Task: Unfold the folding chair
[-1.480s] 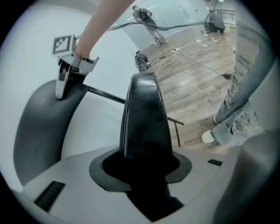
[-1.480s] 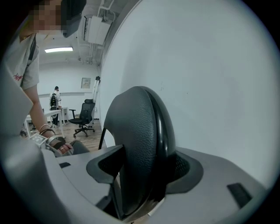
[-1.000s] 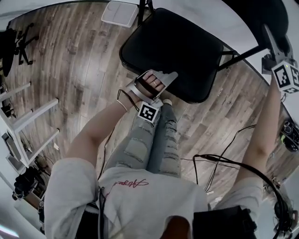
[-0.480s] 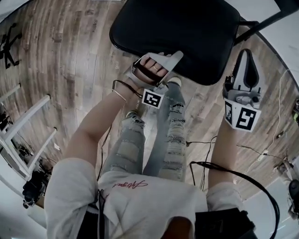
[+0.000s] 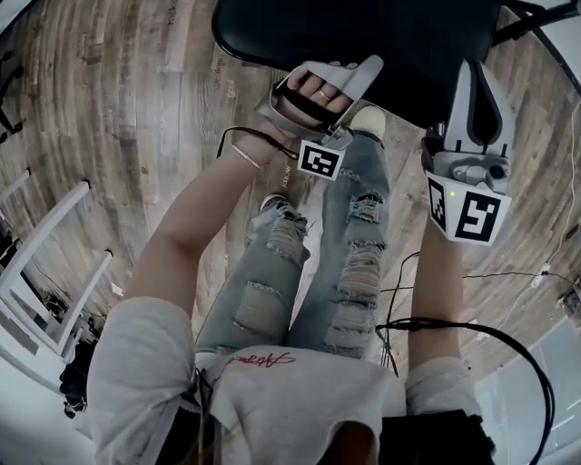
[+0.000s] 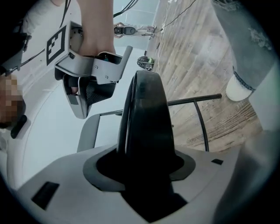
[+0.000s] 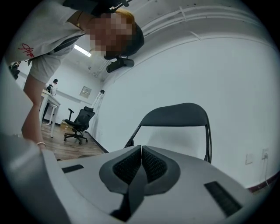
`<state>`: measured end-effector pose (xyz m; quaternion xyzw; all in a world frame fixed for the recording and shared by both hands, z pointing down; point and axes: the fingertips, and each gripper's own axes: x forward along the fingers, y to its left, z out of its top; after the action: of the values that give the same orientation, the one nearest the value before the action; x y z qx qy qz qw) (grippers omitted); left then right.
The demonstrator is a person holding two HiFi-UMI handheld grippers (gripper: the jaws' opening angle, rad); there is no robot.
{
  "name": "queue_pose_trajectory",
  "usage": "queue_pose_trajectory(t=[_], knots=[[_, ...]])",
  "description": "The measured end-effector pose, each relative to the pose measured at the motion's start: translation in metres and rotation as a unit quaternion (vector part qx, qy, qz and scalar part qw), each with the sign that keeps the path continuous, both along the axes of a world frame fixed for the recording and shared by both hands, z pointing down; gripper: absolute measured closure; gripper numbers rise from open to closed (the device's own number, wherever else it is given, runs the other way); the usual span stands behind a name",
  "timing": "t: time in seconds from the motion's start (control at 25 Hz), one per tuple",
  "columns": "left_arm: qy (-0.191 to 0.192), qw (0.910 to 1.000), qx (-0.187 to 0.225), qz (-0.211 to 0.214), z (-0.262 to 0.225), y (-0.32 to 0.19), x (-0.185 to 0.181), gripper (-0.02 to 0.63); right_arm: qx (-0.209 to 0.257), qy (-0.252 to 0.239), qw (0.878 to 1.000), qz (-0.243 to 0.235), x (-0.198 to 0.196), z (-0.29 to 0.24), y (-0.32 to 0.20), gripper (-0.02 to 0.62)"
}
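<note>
The folding chair's black seat (image 5: 363, 27) lies flat at the top of the head view. My left gripper (image 5: 345, 71) reaches over its front edge. In the left gripper view the seat (image 6: 146, 113) stands edge-on between the jaws of the left gripper (image 6: 144, 162), which are opening, with a little slack around it. My right gripper (image 5: 478, 73) points at the seat's front right corner. The right gripper (image 7: 141, 151) is shut on nothing and faces the chair's black backrest (image 7: 175, 114) against a white wall.
The person's legs in ripped jeans (image 5: 345, 236) and a white shoe (image 5: 368, 118) stand just in front of the seat. Cables (image 5: 472, 272) trail over the wooden floor on the right. White table legs (image 5: 45, 245) are at the left. An office chair (image 7: 78, 120) stands far off.
My right gripper has swung down from the chair's far right side to the seat's front right corner. The left gripper stays at the front edge as the view closes in on the seat.
</note>
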<state>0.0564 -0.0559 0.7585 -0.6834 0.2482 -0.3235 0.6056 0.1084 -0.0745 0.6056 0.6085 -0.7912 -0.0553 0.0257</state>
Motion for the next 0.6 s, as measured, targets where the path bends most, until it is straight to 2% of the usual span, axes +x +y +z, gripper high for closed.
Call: queue_pose_trajectory(t=[0.36, 0.6], knots=[[0.024, 0.9994, 0.021, 0.014, 0.0, 0.005, -0.004, 0.334, -0.032, 0.012, 0.999, 0.0, -0.039, 0.055, 0.045, 0.577], [0.075, 0.9946, 0.047, 0.054, -0.002, 0.016, -0.019, 0.334, -0.016, -0.011, 1.0, 0.007, -0.046, 0.039, 0.053, 0.577]])
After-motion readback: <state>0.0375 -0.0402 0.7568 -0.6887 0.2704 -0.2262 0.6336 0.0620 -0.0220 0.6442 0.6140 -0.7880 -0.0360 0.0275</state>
